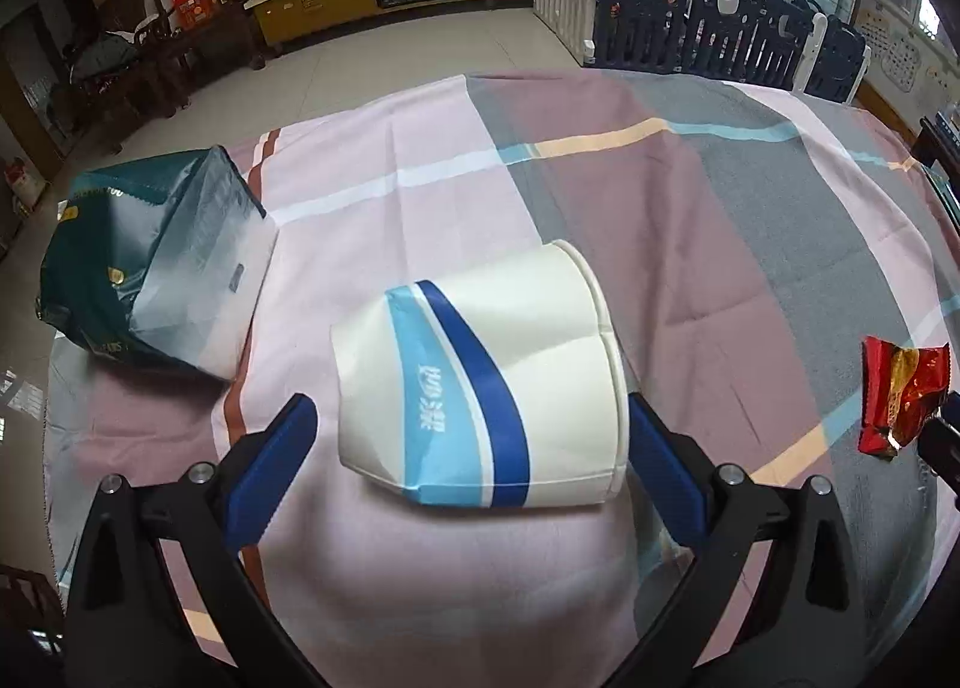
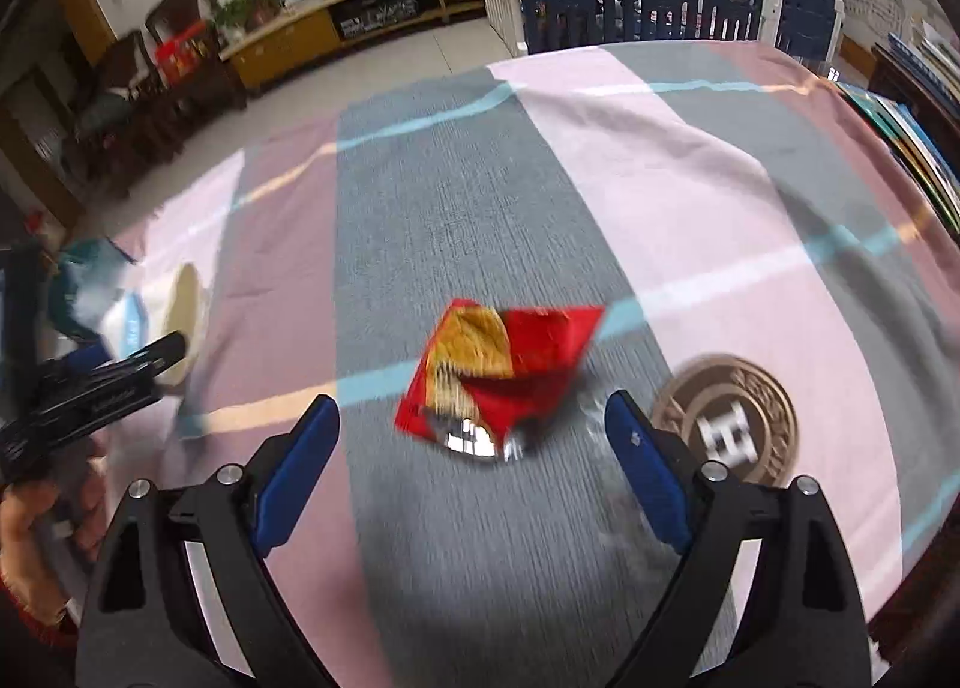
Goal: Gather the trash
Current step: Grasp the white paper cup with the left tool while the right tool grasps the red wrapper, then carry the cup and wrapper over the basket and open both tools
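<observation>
Left claw spread wide, grasping nothing; the crushed white paper cup with light-blue and dark-blue bands lies on its side between the two blue pads, rim toward the right pad and close to it or touching (I cannot tell which), base clear of the left pad. It sits on the striped pink, mauve and grey cloth covering the worktop. I judge the cup very light, thin-walled and already creased, so it will fold further under any squeeze; not fragile in a way that matters for trash, but the waxy wall may slide. My choice of hold: across the flattened mid-body at the blue bands, where the walls are already collapsed, not the stiffer rolled rim. Right claw likewise released and empty, straddling the crumpled red and gold foil snack wrapper flat on the grey stripe; frame is motion-blurred. I expect the wrapper to be near weightless, slick and limp; best pinched at the raised crumpled ridge near its silvery torn edge, with the pads low to the cloth. An open dark-green foil-lined bag lies at far left, well apart from the cup, a likely receptacle or further trash; a brown round emblem just beside the right pad appears printed on the cloth
</observation>
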The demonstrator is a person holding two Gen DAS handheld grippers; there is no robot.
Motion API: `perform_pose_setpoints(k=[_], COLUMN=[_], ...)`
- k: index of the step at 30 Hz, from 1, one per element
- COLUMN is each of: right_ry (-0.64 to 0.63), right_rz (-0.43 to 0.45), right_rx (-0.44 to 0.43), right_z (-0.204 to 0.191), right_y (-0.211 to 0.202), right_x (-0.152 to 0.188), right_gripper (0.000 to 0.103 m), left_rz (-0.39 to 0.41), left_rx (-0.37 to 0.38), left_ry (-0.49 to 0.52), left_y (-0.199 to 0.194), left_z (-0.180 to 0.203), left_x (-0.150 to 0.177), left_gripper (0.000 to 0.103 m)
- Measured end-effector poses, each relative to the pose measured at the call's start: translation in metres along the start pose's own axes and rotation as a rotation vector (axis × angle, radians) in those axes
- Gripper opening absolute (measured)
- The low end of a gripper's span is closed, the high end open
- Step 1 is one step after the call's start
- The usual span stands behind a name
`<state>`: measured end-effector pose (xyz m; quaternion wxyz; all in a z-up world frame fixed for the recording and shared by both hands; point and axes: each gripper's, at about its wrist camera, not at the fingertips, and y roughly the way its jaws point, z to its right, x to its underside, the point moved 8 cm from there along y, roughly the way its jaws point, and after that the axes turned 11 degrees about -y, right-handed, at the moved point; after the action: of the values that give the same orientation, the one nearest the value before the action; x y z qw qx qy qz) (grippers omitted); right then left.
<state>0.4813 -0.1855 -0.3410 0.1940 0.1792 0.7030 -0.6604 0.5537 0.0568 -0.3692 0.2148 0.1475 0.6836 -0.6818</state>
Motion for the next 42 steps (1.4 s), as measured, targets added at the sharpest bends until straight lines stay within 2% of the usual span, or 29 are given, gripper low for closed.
perform_pose_setpoints(k=[2,3,4,5,6,9,12,16,20,24,29,34,36,39,41,42], right_ry=[-0.015,-0.022,-0.03,-0.04,-0.056,-0.062,-0.032,-0.023,-0.006,0.017,0.081,0.156,0.187,0.218,0.228,0.23], right_rz=[0.0,0.011,0.021,0.024,0.012,0.024,0.055,0.124,0.194,0.245,0.283,0.258,0.246,0.244,0.24,0.236], right_rx=[0.029,0.037,0.04,0.038,0.035,0.018,-0.021,-0.044,-0.068,-0.042,0.005,0.058,0.06,0.076,0.084,0.086], right_z=[-0.001,-0.001,-0.002,-0.003,-0.005,-0.008,-0.007,-0.005,0.005,0.029,0.069,0.106,0.118,0.132,0.14,0.141], right_y=[0.013,0.016,0.017,0.018,0.019,0.009,-0.015,-0.069,-0.141,-0.215,-0.286,-0.32,-0.326,-0.336,-0.34,-0.342], right_x=[-0.005,-0.007,-0.007,-0.004,-0.001,0.007,0.014,0.027,0.056,0.103,0.163,0.224,0.241,0.258,0.264,0.267], right_gripper=[0.088,0.088,0.081,0.06,0.051,0.039,0.039,0.039,0.039,0.039,0.039,0.039,0.039,0.039,0.039,0.039], left_rz=[0.013,0.021,0.011,-0.001,0.001,0.019,0.069,0.167,0.225,0.263,0.227,0.139,0.08,-0.062,-0.116,-0.132], left_rx=[0.019,0.039,0.057,0.064,0.066,0.06,0.068,0.077,0.158,0.244,0.333,0.406,0.43,0.527,0.536,0.519], left_ry=[-0.007,-0.01,-0.011,-0.015,-0.017,-0.015,-0.023,0.03,0.063,0.134,0.184,0.266,0.313,0.415,0.482,0.508], left_y=[0.001,0.0,0.001,0.0,0.0,-0.012,-0.045,-0.113,-0.187,-0.249,-0.296,-0.313,-0.313,-0.306,-0.3,-0.295], left_z=[0.0,0.0,0.001,0.0,-0.001,-0.004,-0.003,0.016,0.048,0.092,0.139,0.184,0.204,0.238,0.258,0.265], left_x=[0.0,0.001,0.003,0.007,0.009,0.017,0.023,0.04,0.073,0.117,0.174,0.236,0.264,0.314,0.345,0.355], left_gripper=[0.099,0.089,0.085,0.085,0.085,0.084,0.084,0.084,0.084,0.084,0.084,0.084,0.085,0.085,0.088,0.093])
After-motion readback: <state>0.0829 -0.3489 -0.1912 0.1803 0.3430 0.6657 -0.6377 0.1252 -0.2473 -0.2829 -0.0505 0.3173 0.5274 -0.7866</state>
